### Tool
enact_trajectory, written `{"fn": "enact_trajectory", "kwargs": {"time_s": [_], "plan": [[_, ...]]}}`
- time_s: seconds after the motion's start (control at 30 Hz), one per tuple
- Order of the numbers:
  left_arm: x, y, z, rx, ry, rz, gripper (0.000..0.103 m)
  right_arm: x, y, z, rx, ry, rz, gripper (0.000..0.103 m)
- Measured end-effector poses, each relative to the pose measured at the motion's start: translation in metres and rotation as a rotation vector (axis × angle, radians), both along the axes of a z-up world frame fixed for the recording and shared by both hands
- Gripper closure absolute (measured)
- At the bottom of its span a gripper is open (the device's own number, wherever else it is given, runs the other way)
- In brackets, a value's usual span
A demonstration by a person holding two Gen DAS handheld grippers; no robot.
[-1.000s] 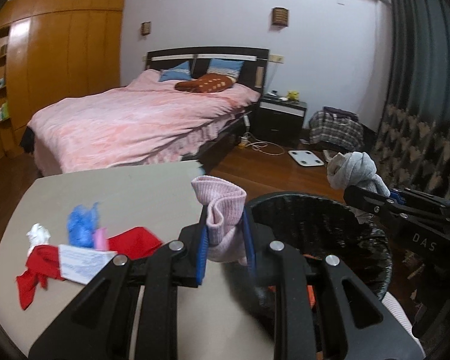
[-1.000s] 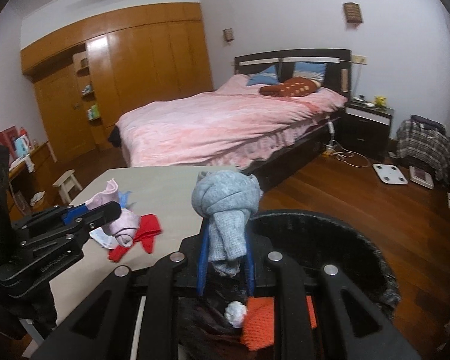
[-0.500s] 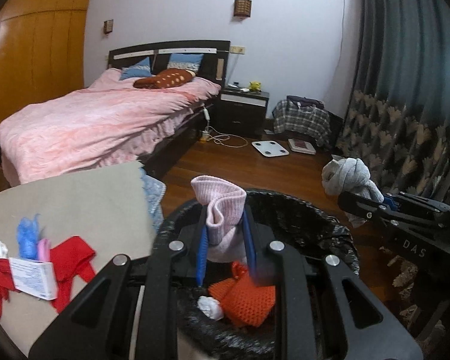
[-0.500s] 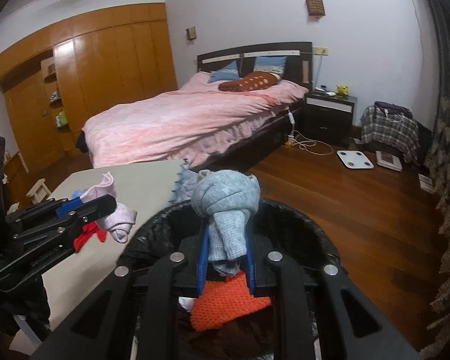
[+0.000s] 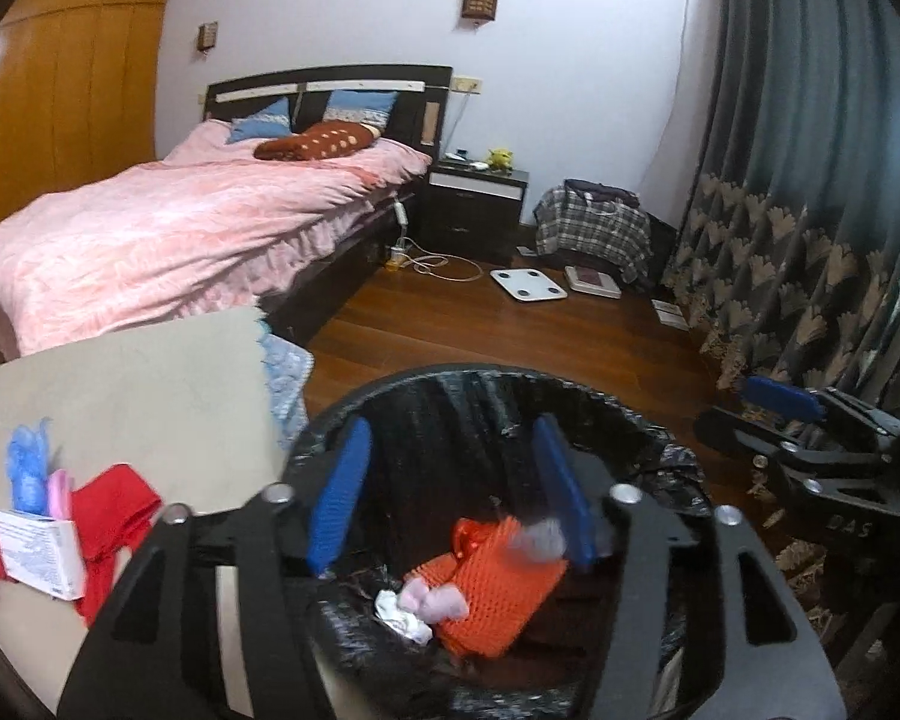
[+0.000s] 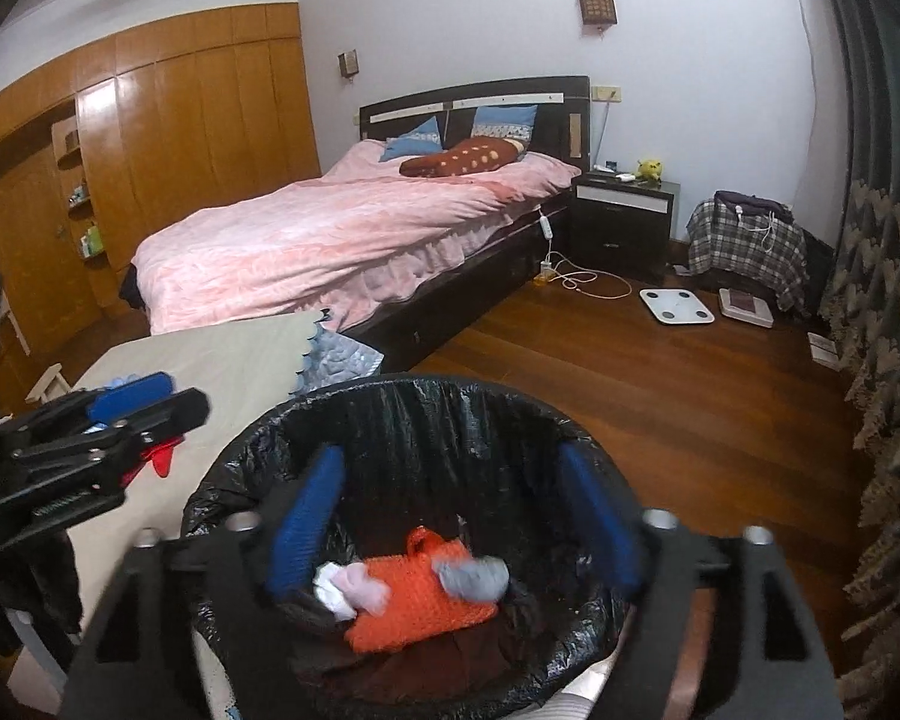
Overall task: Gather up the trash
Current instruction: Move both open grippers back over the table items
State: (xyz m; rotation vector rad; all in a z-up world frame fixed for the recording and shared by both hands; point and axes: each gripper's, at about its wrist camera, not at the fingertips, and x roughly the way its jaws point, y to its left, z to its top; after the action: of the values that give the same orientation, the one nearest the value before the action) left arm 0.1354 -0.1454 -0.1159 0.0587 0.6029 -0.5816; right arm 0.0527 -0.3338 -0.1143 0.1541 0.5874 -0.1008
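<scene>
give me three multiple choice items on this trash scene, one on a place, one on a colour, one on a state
1. Where is the pink sock?
A. on the bed
B. inside the trash bin
C. on the floor by the scale

2. What colour is the knitted cloth in the trash bin?
A. orange
B. green
C. white

3. How is the right claw?
A. clamped on a sock
B. gripping the bin liner
C. empty, pads apart

Answers:
1 B, it lies on the cloth within the black liner.
2 A, bright orange in both wrist views.
3 C, its jaws are opening, and the grey sock is blurred below them.
</scene>
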Motion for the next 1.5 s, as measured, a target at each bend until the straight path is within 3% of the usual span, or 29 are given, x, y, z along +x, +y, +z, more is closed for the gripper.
{"fn": "enact_trajectory", "kwargs": {"time_s": [0.03,0.1,0.13,0.83,1.13,1.5], "plan": [[-0.001,0.005,0.001,0.008,-0.01,0.014,0.034,0.001,0.002,0.0,-0.002,0.001,-0.001,0.006],[-0.003,0.013,0.004,0.026,-0.031,0.051,0.018,0.002,0.007,0.001,-0.004,0.005,0.0,0.006],[-0.005,0.02,0.005,0.034,-0.047,0.076,0.017,0.003,0.011,0.001,-0.004,0.005,0.007,0.006],[0.002,0.178,-0.007,0.139,-0.033,0.447,0.016,0.063,0.138,0.006,0.021,-0.051,0.277,0.006],[0.017,0.211,-0.029,0.15,0.008,0.524,0.016,0.099,0.185,-0.006,0.03,-0.048,0.345,0.006],[0.048,0.216,-0.066,0.171,0.071,0.558,0.016,0.121,0.215,-0.028,-0.005,-0.018,0.39,0.006]]}}
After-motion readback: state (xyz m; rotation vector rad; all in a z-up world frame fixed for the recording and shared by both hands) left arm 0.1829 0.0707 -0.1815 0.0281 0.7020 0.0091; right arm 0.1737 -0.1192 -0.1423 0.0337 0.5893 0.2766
